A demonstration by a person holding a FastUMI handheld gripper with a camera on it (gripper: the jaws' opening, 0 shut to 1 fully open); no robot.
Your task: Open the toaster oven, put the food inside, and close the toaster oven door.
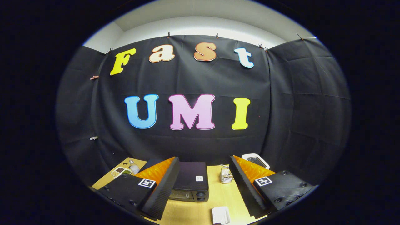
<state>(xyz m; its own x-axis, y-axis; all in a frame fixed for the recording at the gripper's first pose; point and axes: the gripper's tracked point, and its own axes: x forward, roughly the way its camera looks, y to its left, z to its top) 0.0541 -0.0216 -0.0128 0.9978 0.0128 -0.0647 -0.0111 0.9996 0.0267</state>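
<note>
Gripper (203, 187) held high over a wooden table (215, 193), looking level toward the booth's black cloth wall w/ only a strip of tabletop in sight below. Its two fingers (162, 190) are spread wide apart, released, nothing between the pads and nothing touching them.

Toaster oven (191, 181), dark, sits on the table ahead of and below the fingers, mostly in the gap between them, nearer the left finger, which overlaps its left side. Its top and a strip of the front w/ knobs are in sight; door state can't be told from this angle.

Small white dish (221, 215) lies on the table just this side of the oven, between the fingers; contents too unclear to call. Small wire basket (226, 175) stands right of the oven, close to the right finger. White tray (256, 160) sits beyond the right finger, near the cloth wall. Divided plate w/ bits of food (121, 171) and a small clear jar (134, 168) sit beyond the left finger, well apart from the oven.
</note>
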